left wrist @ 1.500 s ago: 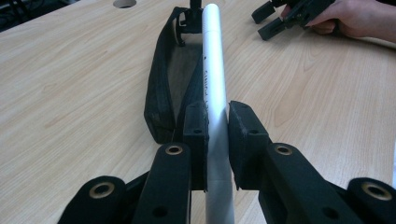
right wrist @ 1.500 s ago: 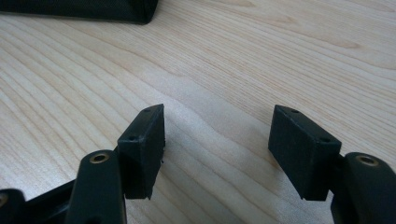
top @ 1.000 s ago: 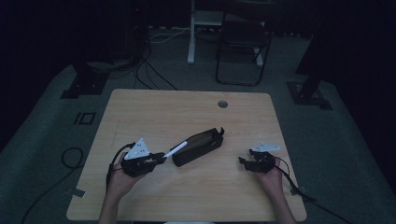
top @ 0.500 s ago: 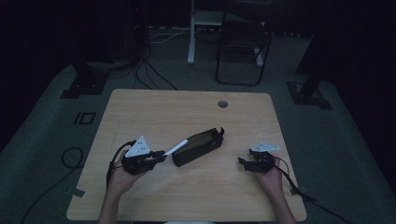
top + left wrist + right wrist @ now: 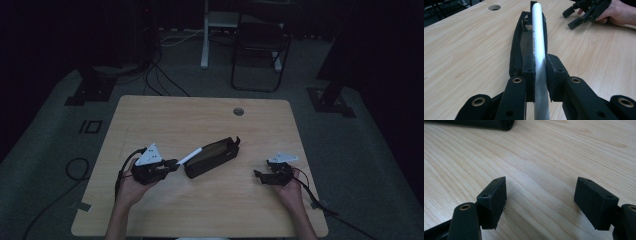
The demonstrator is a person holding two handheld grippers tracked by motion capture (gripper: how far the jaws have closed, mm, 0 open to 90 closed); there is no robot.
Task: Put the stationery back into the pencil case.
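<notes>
A black pencil case [image 5: 211,157] lies open in the middle of the wooden table [image 5: 200,120]. My left gripper [image 5: 172,163] is shut on a white marker [image 5: 190,156], whose tip reaches over the case's near end. The left gripper view looks along the white marker [image 5: 538,42] clamped between the two pads [image 5: 530,70], above the open pencil case [image 5: 517,50]. At the right of the table my right gripper [image 5: 260,175] rests low over the wood. Its jaws have just been opening and stand wide apart with nothing between them [image 5: 540,192].
A round cable hole [image 5: 238,111] sits near the table's far edge. Beyond the table stand a dark chair [image 5: 260,45] and cables on the floor [image 5: 160,75]. A corner of the pencil case [image 5: 499,125] lies ahead of the right gripper.
Nothing has visibly moved in the high view; both hands keep their places and the marker stays over the case.
</notes>
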